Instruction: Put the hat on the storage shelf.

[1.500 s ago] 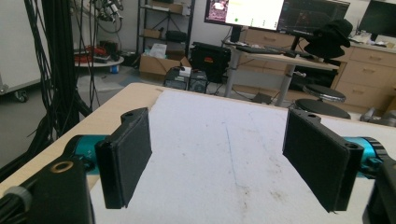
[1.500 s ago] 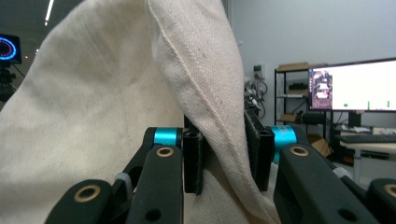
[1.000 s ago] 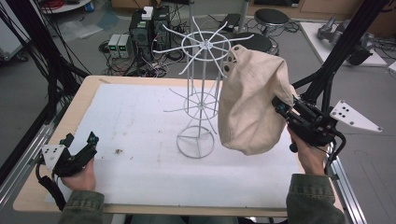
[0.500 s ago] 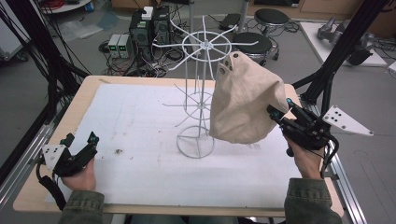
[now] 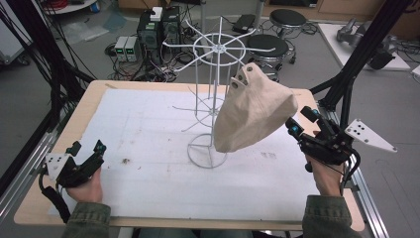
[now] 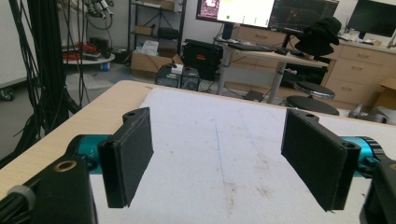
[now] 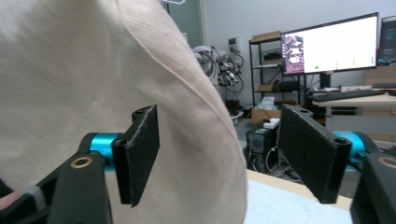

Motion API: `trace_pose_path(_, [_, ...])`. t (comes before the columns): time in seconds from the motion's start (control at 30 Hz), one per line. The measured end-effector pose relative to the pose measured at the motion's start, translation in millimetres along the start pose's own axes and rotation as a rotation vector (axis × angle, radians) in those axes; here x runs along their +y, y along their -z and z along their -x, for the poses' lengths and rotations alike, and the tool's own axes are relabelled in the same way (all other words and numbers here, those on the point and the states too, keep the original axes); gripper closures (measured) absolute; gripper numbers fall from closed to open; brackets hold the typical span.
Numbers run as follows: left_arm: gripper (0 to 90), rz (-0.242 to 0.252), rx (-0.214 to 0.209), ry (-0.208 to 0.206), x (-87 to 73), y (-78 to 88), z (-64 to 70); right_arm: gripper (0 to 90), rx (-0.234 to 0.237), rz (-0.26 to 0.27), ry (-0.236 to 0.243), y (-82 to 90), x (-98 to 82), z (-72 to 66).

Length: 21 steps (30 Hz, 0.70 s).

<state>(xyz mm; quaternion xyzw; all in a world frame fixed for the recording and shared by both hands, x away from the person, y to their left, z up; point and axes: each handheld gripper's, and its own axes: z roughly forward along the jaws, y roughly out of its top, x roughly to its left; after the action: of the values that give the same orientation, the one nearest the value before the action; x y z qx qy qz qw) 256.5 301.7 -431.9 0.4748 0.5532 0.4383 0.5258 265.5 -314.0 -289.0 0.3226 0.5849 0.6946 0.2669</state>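
A beige cloth bag (image 5: 252,116) hangs by its top from an arm of the white wire rack (image 5: 215,49), bulging out to the right of the pole. My right gripper (image 5: 301,120) is open at the bag's right side, fingertips close to the cloth. In the right gripper view the bag (image 7: 93,70) covers the left half, and its edge reaches into the gap of the open right gripper (image 7: 219,154). My left gripper (image 5: 87,147) rests open at the table's front left, holding nothing. In the left gripper view the left gripper (image 6: 217,158) stands wide over the white mat.
The rack's round base (image 5: 207,151) stands mid-table on a white mat (image 5: 148,129) over a wooden table (image 5: 89,109). Black frame poles (image 5: 346,84) rise at the right and left edges. Computers, cables and stools lie on the floor beyond the far edge.
The bag has swung left toward the rack's pole. My right gripper has followed it left and slightly down. The left gripper has stayed put.
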Motion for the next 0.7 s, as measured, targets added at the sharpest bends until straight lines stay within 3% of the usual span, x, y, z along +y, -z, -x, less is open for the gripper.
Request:
trace_pose_path(0.27, [25.0, 0.001, 0.002, -0.001, 0.1, 0.2, 0.1, 24.0, -0.068, -0.007, 0.01, 5.7, -6.0, 2.5])
trace_pose_path(0.4, [25.0, 0.002, 0.0, 0.003, 0.1, 0.1, 0.1, 21.6, -0.18, -0.002, -0.015, 15.3, -12.8, 3.4])
trace_pose_path(0.57, [25.0, 0.001, -0.001, 0.003, 0.2, 0.3, 0.4, 20.4, -0.237, -0.014, -0.007, 20.7, -20.1, 3.5])
trace_pose_path(0.6, [25.0, 0.001, -0.001, 0.002, 0.2, 0.2, 0.4, 20.4, -0.274, -0.017, -0.007, 23.2, -26.1, 3.6])
trace_pose_path(0.7, [25.0, 0.001, -0.001, 0.004, 0.2, -0.1, 0.2, 20.3, -0.311, -0.015, -0.018, 26.1, -32.5, 4.0])
